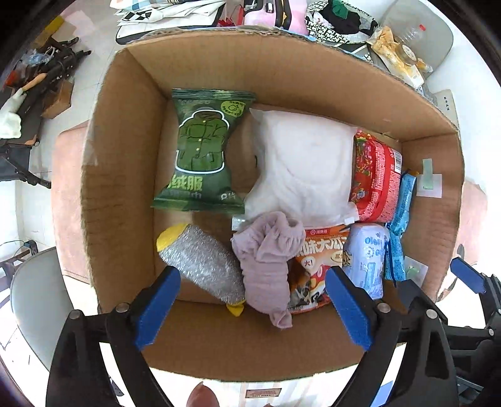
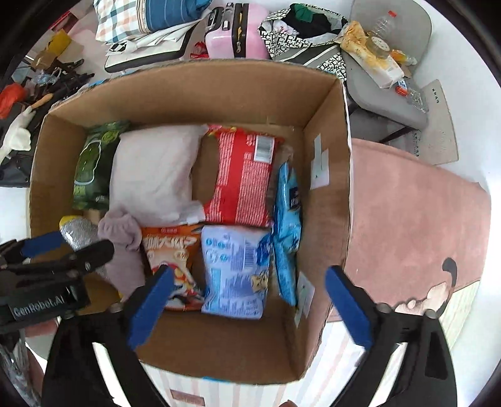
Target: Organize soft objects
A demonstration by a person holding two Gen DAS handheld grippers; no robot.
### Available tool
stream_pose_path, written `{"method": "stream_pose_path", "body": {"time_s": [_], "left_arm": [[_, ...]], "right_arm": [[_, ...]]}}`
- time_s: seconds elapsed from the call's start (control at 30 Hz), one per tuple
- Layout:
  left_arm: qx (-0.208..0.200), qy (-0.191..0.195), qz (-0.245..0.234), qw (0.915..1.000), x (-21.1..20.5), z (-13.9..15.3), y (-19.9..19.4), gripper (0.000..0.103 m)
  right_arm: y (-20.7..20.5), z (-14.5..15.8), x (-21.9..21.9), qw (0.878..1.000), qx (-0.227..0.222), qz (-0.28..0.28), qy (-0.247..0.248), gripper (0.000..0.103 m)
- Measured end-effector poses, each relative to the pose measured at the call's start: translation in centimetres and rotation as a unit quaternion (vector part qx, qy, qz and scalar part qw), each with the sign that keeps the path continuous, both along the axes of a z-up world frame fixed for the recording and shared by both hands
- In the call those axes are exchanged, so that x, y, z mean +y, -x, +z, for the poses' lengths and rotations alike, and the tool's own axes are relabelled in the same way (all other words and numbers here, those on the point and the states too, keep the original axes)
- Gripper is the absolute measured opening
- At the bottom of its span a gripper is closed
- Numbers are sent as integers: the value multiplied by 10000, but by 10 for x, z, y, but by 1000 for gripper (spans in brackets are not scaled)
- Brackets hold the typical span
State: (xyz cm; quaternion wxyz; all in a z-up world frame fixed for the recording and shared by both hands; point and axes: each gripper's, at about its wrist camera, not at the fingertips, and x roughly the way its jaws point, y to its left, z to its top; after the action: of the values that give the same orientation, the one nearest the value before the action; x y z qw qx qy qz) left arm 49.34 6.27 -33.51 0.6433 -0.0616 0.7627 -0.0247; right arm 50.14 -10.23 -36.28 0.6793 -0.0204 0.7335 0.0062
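A cardboard box [image 1: 131, 156] holds soft items: a green packet [image 1: 202, 150], a white pillow pack [image 1: 308, 166], a red packet [image 1: 375, 181], a pale blue packet [image 1: 368, 256], an orange snack bag [image 1: 316, 269], a mauve sock [image 1: 269, 263] and a silver yarn cone [image 1: 200, 261]. My left gripper [image 1: 253, 306] is open and empty above the sock and cone. My right gripper [image 2: 250, 306] is open and empty over the box's [image 2: 328, 219] near right part, above the pale blue packet [image 2: 235, 269]. The sock [image 2: 120, 231] also shows there.
The box stands on a pink rug [image 2: 413, 225]. Behind it lie a pink case [image 2: 235, 31], folded cloths [image 2: 147, 18], a patterned bag [image 2: 307, 28] and a grey chair [image 2: 385, 78] with bottles. Dark tools [image 1: 50, 72] lie at the far left.
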Motion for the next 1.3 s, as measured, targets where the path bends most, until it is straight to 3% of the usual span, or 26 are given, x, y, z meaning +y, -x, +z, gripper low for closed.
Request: {"method": "stream_pose_path", "body": {"time_s": [0.2, 0.37, 0.53, 0.83, 1.03, 1.3], "left_arm": [[-134, -85, 53, 9999, 10, 30, 11, 95], [-592, -204, 74, 9980, 11, 58, 32, 95], [-1288, -506, 66, 9904, 12, 91, 57, 95], [-2239, -592, 18, 9728, 6, 148, 124, 95], [-2488, -533, -95, 9670, -3, 180, 167, 95], [-3058, -523, 42, 9506, 1, 234, 228, 95]], "right_arm": [[16, 17, 2, 10000, -85, 6, 31, 103], [30, 40, -5, 9992, -334, -173, -97, 103], [53, 67, -14, 9969, -739, -264, -93, 103], [117, 125, -12, 9885, -1505, -117, -84, 103], [173, 167, -6, 9798, -1995, -4, -105, 103], [239, 224, -9, 9704, -2389, -84, -353, 103]]}}
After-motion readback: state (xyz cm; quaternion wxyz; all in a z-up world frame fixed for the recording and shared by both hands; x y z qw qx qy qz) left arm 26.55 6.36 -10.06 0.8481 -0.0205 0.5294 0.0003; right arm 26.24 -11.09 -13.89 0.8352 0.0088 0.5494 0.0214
